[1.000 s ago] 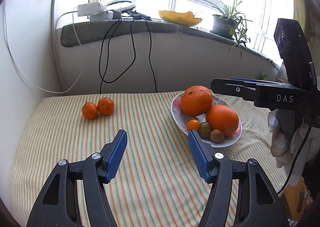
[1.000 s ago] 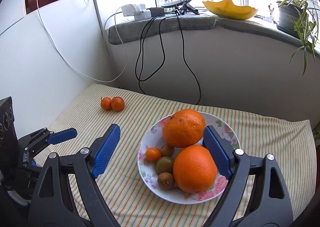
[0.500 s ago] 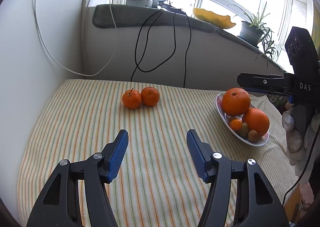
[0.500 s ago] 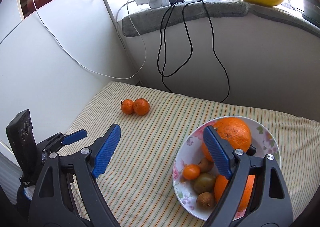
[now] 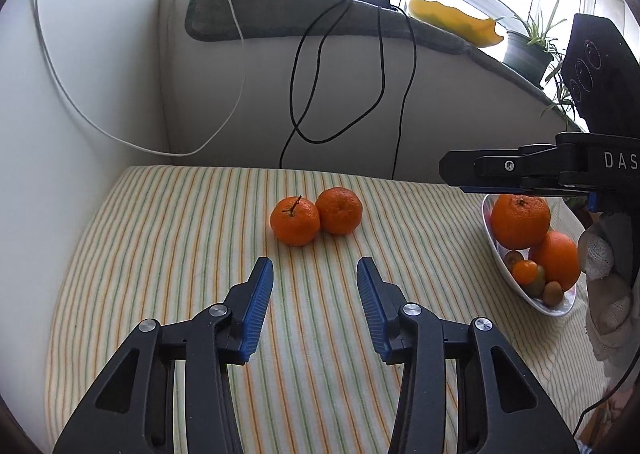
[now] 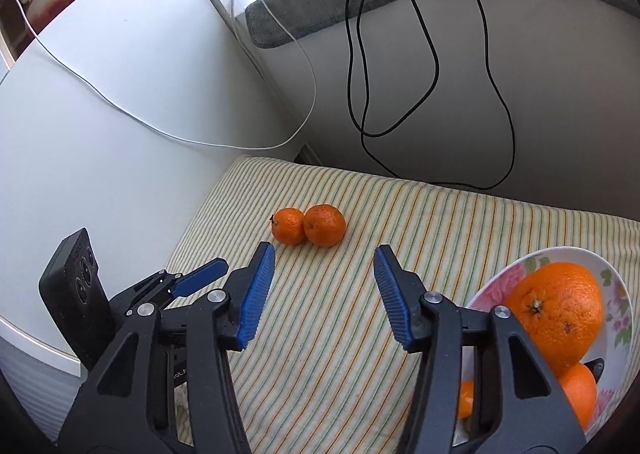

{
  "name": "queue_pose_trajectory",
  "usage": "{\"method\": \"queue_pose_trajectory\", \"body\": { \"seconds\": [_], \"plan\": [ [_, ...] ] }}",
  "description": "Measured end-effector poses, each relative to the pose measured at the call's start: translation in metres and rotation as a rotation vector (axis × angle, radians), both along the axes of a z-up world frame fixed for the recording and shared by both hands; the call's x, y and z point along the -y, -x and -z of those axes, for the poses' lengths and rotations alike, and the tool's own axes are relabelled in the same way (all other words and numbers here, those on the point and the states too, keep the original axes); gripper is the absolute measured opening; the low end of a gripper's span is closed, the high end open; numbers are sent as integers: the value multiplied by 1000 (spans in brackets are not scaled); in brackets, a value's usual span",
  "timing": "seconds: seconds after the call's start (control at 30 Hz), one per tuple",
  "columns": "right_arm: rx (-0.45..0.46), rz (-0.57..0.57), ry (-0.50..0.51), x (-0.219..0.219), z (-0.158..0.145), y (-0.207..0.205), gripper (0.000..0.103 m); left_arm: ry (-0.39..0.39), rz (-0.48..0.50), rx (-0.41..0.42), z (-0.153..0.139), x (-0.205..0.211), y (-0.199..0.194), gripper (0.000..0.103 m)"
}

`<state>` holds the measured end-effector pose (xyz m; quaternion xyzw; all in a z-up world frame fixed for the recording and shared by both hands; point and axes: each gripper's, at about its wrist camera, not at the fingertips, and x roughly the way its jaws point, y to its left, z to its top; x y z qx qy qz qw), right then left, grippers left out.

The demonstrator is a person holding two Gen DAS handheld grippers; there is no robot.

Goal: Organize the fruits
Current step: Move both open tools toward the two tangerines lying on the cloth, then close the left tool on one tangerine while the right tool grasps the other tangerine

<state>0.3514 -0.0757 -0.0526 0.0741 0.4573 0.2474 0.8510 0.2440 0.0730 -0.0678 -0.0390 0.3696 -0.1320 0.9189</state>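
Two tangerines lie side by side, touching, on the striped cloth: a stemmed one (image 5: 295, 221) on the left and a second one (image 5: 339, 210) on the right. They also show in the right wrist view, the stemmed one (image 6: 287, 226) and the other (image 6: 324, 225). My left gripper (image 5: 315, 268) is open and empty, just short of them. My right gripper (image 6: 324, 254) is open and empty, also pointing at them. A floral bowl (image 6: 618, 286) at the right holds two big oranges (image 5: 520, 220) and several small fruits.
White walls close the left and back sides. Black and white cables (image 5: 312, 94) hang from the grey sill (image 5: 320, 20) behind the cloth. A yellow dish (image 5: 456, 20) and a potted plant (image 5: 528, 50) stand on the sill. The right gripper's body (image 5: 540, 170) hovers over the bowl.
Both grippers have swung left, away from the bowl, and closed in on the two tangerines. Both stay open and empty.
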Motion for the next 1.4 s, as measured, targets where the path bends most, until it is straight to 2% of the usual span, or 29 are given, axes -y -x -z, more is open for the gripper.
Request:
{"method": "queue_pose_trajectory", "body": {
  "seconds": [0.2,0.5,0.67,0.97,1.07,1.13,1.4],
  "plan": [
    [-70,16,1,-20,20,-28,42,18,3,-30,10,-1,-25,41],
    [-143,63,-25,-30,43,-57,42,7,15,-41,18,3,-42,41],
    [-146,76,1,-35,52,-62,42,-1,23,-40,20,6,-47,41],
    [-196,77,-44,-37,68,-68,42,13,11,-58,24,1,-56,41],
    [-202,86,-57,-39,69,-68,42,43,2,-78,27,-3,-63,40],
    [-198,86,-53,-42,71,-68,42,46,-5,-98,30,-5,-65,31],
    [-181,79,-43,-47,72,-65,39,49,-10,-94,30,-5,-66,29]
  ]
}}
